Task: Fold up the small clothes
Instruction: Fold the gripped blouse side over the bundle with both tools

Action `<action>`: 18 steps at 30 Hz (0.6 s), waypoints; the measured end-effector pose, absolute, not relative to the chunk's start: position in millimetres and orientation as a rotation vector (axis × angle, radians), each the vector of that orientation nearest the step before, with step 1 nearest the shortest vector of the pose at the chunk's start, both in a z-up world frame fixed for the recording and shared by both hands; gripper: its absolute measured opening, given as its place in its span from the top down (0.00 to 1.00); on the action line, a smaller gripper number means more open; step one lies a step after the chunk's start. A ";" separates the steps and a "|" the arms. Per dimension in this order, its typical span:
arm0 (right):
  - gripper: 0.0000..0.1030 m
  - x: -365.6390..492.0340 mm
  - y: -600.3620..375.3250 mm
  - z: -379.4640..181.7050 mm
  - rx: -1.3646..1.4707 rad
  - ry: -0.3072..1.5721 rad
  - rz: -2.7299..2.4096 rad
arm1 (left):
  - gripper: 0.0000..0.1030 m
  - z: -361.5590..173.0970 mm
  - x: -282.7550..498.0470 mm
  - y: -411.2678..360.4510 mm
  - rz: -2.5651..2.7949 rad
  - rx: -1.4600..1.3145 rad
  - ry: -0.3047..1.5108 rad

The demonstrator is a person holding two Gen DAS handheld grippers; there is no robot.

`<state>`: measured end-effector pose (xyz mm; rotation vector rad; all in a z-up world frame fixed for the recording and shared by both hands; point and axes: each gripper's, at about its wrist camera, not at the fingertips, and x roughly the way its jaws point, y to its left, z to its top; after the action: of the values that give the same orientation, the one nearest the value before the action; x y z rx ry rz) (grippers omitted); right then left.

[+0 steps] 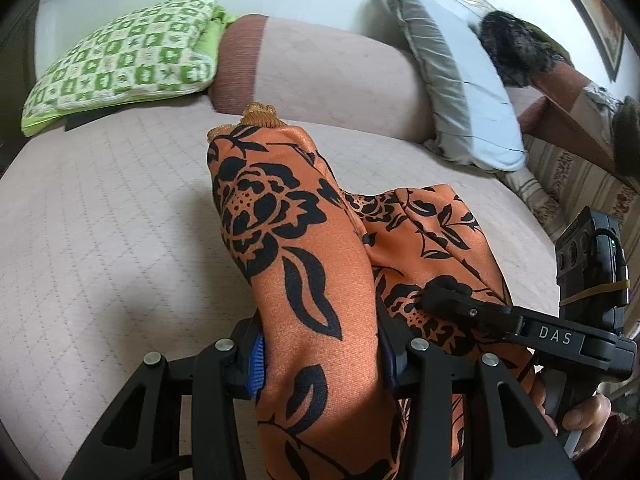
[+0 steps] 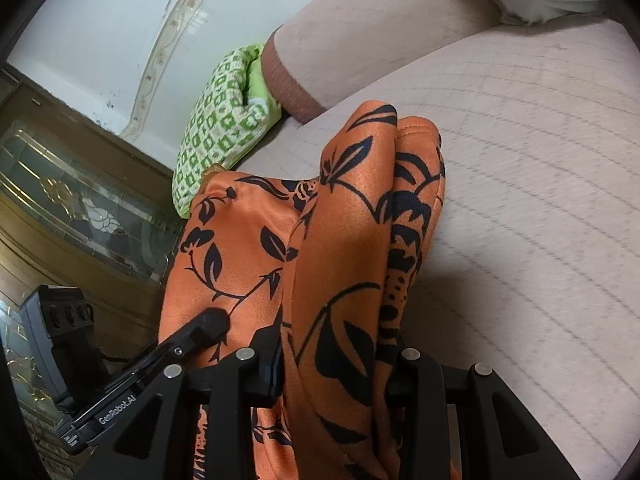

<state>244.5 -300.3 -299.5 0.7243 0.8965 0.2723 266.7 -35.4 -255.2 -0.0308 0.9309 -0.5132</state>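
Pale quilted bed (image 1: 100,216) fills most of both my views, with a white wall behind it. At eleven o'clock in my left view lies a green checked pillow (image 1: 120,64), and a grey pillow (image 1: 456,80) leans at one o'clock. My left gripper (image 1: 320,364) has its fingers clenched on a bunched fold of the orange cloth (image 1: 304,248), which rises from six o'clock toward the middle, lifted off the bed. My right gripper (image 2: 336,360) grasps another fold of the same cloth, which stands up from six o'clock to centre. In my left view the right gripper shows at four o'clock, a hand (image 1: 580,416) on its handle, its fingers pressed into the cloth.
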 end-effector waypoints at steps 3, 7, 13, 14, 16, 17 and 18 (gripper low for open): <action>0.66 252.7 -291.1 -301.1 0.720 0.895 0.281 | 0.55 -256.5 268.9 -30.9 -0.500 -0.051 0.944; 0.66 257.0 -287.7 -303.2 0.724 0.899 0.288 | 0.55 -256.1 266.6 -34.3 -0.497 -0.055 0.952; 0.66 251.7 -294.1 -307.8 0.737 0.909 0.278 | 0.55 -256.1 265.5 -44.8 -0.494 -0.040 0.958; 0.66 252.0 -294.9 -308.9 0.740 0.911 0.278 | 0.55 -256.7 265.7 -45.0 -0.492 -0.040 0.960; 0.66 252.3 -295.9 -309.5 0.743 0.914 0.276 | 0.55 -257.3 266.8 -44.5 -0.489 -0.042 0.964; 0.66 252.7 -296.4 -309.8 0.743 0.915 0.276 | 0.55 -258.0 267.5 -44.1 -0.488 -0.043 0.966; 0.66 252.8 -296.5 -310.0 0.743 0.916 0.276 | 0.55 -258.7 268.1 -43.8 -0.485 -0.044 0.968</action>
<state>252.8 -296.5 -310.0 0.7427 0.9159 0.2759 268.1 -43.8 -258.7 -0.0442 0.9685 -0.4854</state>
